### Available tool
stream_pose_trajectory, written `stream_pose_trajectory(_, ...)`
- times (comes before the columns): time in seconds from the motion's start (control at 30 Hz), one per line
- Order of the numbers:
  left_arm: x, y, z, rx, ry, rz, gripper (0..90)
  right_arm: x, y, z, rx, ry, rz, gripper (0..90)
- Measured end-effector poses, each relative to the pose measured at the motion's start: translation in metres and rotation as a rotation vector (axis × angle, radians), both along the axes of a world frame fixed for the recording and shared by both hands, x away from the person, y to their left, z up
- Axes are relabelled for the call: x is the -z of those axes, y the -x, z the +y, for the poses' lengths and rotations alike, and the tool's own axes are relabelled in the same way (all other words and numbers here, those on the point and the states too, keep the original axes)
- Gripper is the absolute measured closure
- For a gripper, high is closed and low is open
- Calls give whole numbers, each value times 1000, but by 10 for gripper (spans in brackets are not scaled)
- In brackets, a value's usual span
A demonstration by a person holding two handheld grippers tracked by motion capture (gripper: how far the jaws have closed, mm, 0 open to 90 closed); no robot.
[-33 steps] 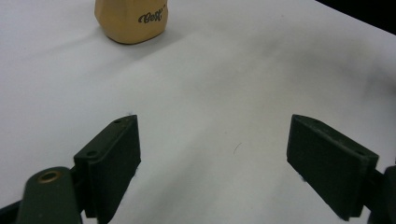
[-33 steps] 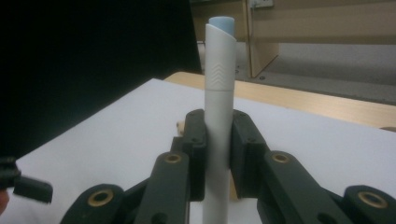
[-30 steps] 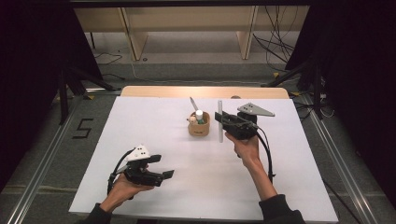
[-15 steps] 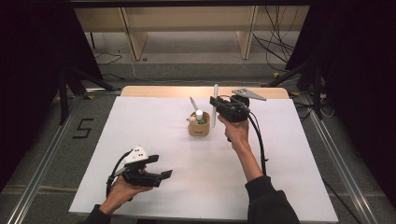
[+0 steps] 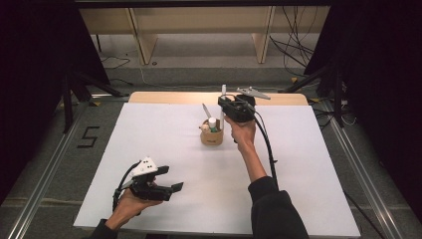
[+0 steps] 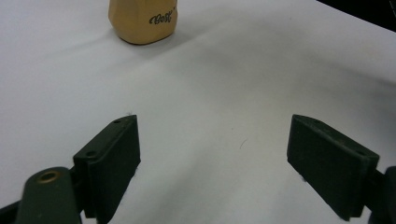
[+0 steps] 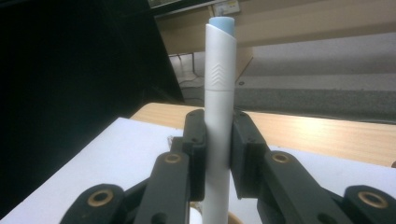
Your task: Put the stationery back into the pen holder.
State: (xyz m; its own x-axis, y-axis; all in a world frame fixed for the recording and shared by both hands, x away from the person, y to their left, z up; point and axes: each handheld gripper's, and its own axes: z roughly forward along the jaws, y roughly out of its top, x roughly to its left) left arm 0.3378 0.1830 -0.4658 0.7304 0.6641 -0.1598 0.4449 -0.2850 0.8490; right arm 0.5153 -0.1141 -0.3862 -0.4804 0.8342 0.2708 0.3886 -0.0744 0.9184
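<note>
My right gripper (image 5: 224,105) is shut on a white marker (image 7: 219,112) with a pale blue end, held upright; it hovers just right of and above a tan cup (image 5: 211,135) on the white table top (image 5: 164,149). The cup holds another white marker and a slanted pen. In the right gripper view my right gripper (image 7: 217,154) pinches the marker at mid-length. My left gripper (image 5: 175,188) rests low near the table's front left, jaws wide apart with nothing between them. In the left gripper view my left gripper (image 6: 212,158) faces the tan cup (image 6: 142,21) far ahead.
A bare wooden strip (image 5: 164,97) runs along the table's far edge. Beyond it stand wooden shelf legs (image 5: 261,40) and loose cables on the floor. Dark curtains hang at both sides. A "5" mark (image 5: 87,137) is taped on the floor at left.
My right gripper has carried the white marker away from me and to the left, from the right of the cup to just over its right rim. The left gripper has stayed put.
</note>
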Motion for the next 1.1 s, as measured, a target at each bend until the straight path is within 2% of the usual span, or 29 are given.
stream_pose_trajectory(0.17,0,0,0,1,3,2,167,4,-7,5,17,14,7,787)
stream_pose_trajectory(0.37,0,0,1,0,2,3,167,11,-13,7,36,4,26,786)
stream_pose_trajectory(0.73,2,-1,1,0,0,4,167,23,-16,13,49,34,46,785)
stream_pose_trajectory(1.1,2,-1,1,1,0,8,167,35,-14,15,52,39,56,784)
